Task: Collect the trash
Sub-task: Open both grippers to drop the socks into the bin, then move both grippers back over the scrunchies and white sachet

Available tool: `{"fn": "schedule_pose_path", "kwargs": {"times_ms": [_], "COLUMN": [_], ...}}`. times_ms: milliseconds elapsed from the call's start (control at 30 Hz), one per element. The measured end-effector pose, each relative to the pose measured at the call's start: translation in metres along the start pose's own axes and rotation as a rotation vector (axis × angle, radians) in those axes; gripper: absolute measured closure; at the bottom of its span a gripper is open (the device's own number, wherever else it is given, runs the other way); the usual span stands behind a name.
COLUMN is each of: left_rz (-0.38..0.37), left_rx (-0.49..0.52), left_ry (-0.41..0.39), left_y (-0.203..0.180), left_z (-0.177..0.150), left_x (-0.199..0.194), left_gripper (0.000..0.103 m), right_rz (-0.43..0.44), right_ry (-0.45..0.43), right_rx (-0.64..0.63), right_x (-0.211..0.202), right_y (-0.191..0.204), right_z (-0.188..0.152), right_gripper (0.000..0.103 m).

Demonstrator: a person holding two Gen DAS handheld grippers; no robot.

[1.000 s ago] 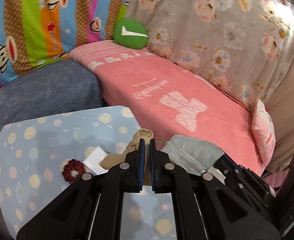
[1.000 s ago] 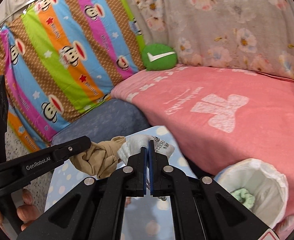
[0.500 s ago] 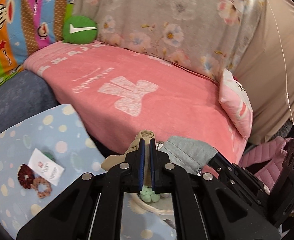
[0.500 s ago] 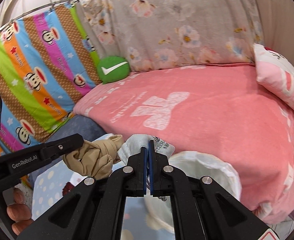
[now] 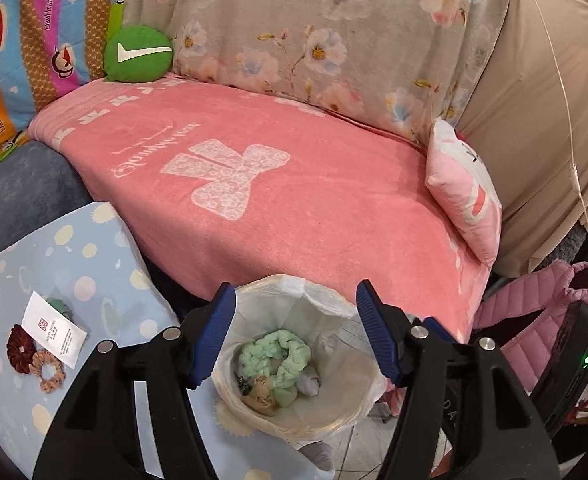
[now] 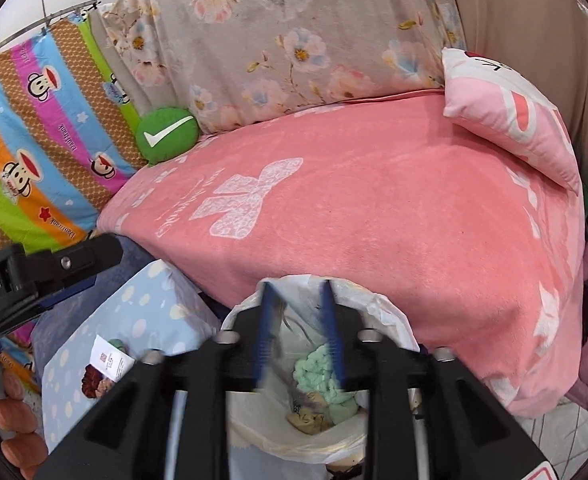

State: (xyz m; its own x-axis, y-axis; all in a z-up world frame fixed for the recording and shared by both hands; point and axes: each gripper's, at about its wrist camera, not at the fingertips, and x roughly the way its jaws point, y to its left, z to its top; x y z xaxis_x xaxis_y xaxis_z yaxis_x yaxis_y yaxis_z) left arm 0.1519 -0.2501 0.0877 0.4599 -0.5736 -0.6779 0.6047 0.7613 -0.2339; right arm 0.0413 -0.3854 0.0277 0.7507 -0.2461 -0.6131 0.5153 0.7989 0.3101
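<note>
A bin lined with a white bag (image 5: pixel 325 304) stands on the floor between the table and the sofa. In it lie a mint green scrunchie (image 5: pixel 278 354), a beige cloth (image 5: pixel 260 394) and a grey-white piece (image 5: pixel 309 382). My left gripper (image 5: pixel 295 336) is open wide and empty above the bin. My right gripper (image 6: pixel 299 336) is open and empty above the same bin (image 6: pixel 373 308), its fingers blurred. On the dotted blue table (image 5: pixel 74 264) lie a white packet (image 5: pixel 54 328), a dark red scrunchie (image 5: pixel 16 348) and a tan scrunchie (image 5: pixel 48 372).
A pink blanket (image 5: pixel 294 184) covers the sofa behind the bin. A green round cushion (image 5: pixel 138 54) and a pink pillow (image 5: pixel 465 188) lie on it. A pink padded jacket (image 5: pixel 533 320) lies at the right. The person's fingers (image 6: pixel 14 416) show at the lower left.
Both grippers swung right from the table to above the bin and opened. The beige cloth left the left gripper and the grey-white piece left the right one; both now lie in the bin.
</note>
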Motion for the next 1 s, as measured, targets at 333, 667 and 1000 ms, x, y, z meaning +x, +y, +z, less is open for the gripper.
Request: {"fn": "schedule_pose_path", "kwargs": {"times_ms": [333, 667, 1000], "left_rz": [0.053, 0.073, 0.106], "left_rx": [-0.027, -0.063, -0.134], "left_ry": [0.009, -0.001, 0.000], "left_y": [0.024, 0.049, 0.092], "left_z": [-0.008, -0.011, -0.021], "left_x": [0.002, -0.009, -0.019], "left_gripper": [0.044, 0.044, 0.043], "right_rz": [0.022, 0.036, 0.064], "right_ry": [-0.010, 0.004, 0.019], "right_rx": [-0.032, -0.071, -0.120], "right_x": [0.002, 0.002, 0.004], "right_y": [0.018, 0.041, 0.076], "right_z": [-0.002, -0.008, -0.017], "right_gripper": [0.044, 0.044, 0.043]}}
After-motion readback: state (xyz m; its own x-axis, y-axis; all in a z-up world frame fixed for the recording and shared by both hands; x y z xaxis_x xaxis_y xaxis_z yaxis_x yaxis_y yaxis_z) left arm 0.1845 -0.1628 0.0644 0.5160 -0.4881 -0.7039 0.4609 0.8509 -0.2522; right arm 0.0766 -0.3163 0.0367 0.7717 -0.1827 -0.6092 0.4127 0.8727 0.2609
